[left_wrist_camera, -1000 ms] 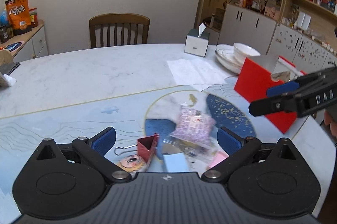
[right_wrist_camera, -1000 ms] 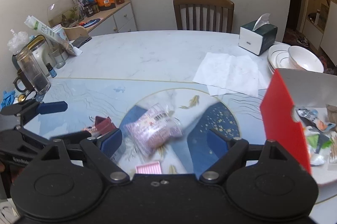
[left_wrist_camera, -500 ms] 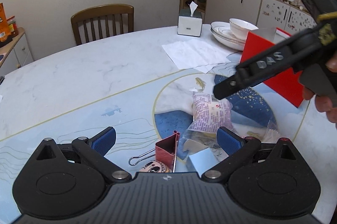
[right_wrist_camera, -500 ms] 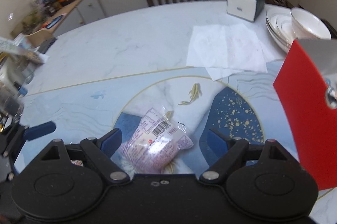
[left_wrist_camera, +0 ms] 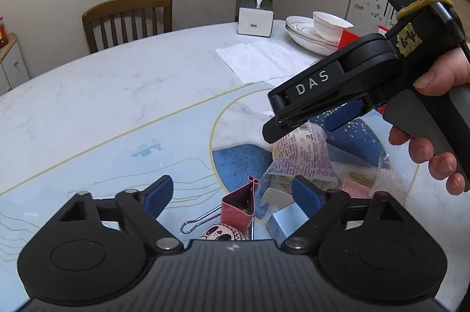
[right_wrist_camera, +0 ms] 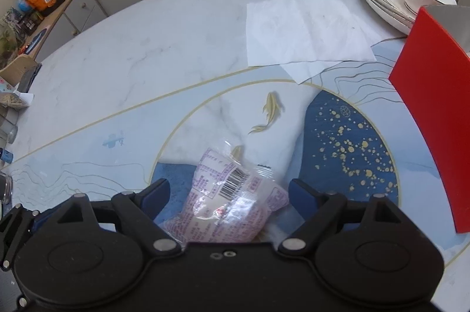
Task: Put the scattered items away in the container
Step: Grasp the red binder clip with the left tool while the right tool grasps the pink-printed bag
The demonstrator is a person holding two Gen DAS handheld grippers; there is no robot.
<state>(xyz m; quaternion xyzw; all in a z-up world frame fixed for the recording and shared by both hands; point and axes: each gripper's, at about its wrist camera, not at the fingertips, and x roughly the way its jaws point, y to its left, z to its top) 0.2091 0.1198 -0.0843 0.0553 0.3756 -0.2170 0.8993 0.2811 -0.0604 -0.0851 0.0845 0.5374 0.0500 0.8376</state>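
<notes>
Now both tools have come down over the scattered pile on the counter, and the views have closed in on it since a second ago. On the left, the left tool has its jaws apart but they have just been narrowing; between them lie the red binder clip, a round pink skull-faced item and a pale blue block, none yet touched by the pads. Further right, the right tool has swung in over the pink snack packet; a second ago that packet lay clear ahead of it, and now it sits between the wide-apart jaws, not pressed. In the left view a hand carries this tool low over the packet. At the far right stands the red container, well apart from the pile. My reading is that two pickups are being set up at once, clip and packet, with nothing gripped yet.
</notes>
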